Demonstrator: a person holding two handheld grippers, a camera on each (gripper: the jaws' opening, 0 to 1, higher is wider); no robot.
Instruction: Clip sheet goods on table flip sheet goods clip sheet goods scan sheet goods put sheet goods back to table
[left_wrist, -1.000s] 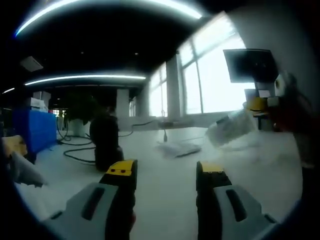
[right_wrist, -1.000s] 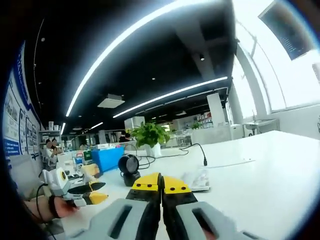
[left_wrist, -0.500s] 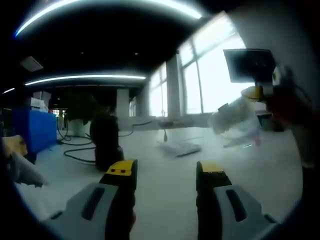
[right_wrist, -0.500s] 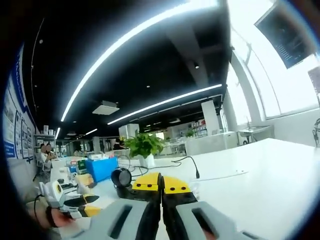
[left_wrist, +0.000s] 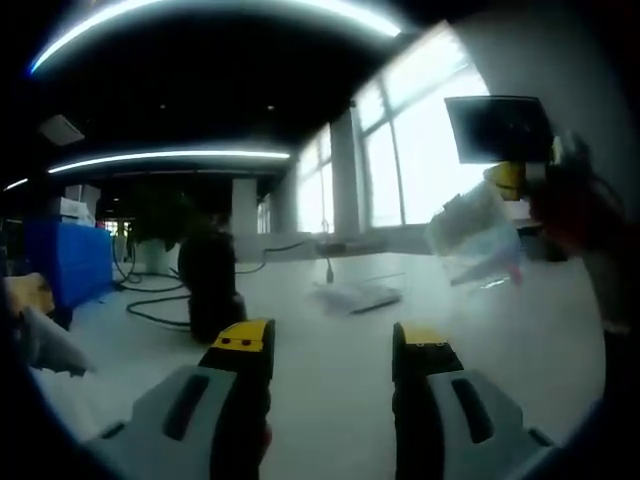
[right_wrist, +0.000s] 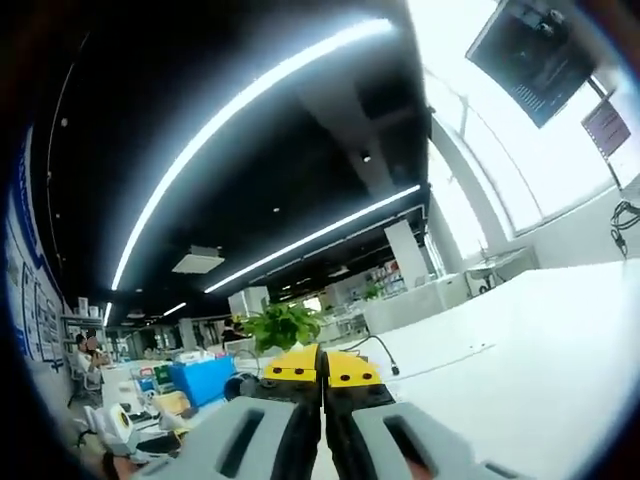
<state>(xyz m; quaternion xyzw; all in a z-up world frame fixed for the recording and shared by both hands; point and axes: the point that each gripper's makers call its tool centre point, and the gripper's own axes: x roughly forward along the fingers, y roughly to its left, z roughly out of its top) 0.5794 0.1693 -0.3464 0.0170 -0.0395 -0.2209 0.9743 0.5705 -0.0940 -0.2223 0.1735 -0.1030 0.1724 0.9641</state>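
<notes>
My left gripper (left_wrist: 330, 345) stands open over the white table (left_wrist: 330, 400), nothing between its yellow-tipped fingers. A black scanner (left_wrist: 212, 282) stands upright just beyond its left finger. A flat sheet pack (left_wrist: 358, 297) lies further back on the table. From the right edge my right gripper (left_wrist: 522, 182) holds a clear sheet pack (left_wrist: 478, 238) up in the air, above the table. In the right gripper view the right gripper (right_wrist: 321, 372) has its jaws pressed together; the held pack is hidden there. The left gripper (right_wrist: 112, 425) shows low at the left.
A blue bin (left_wrist: 65, 260) and black cables (left_wrist: 150, 300) sit at the table's left. A dark monitor (left_wrist: 500, 128) hangs by the windows on the right. A potted plant (right_wrist: 280, 325) and a blue bin (right_wrist: 200, 378) stand beyond the table in the right gripper view.
The right gripper has lifted the clear sheet pack higher off the table and turned it more upright. Its view has tilted up toward the ceiling. The left gripper has stayed put.
</notes>
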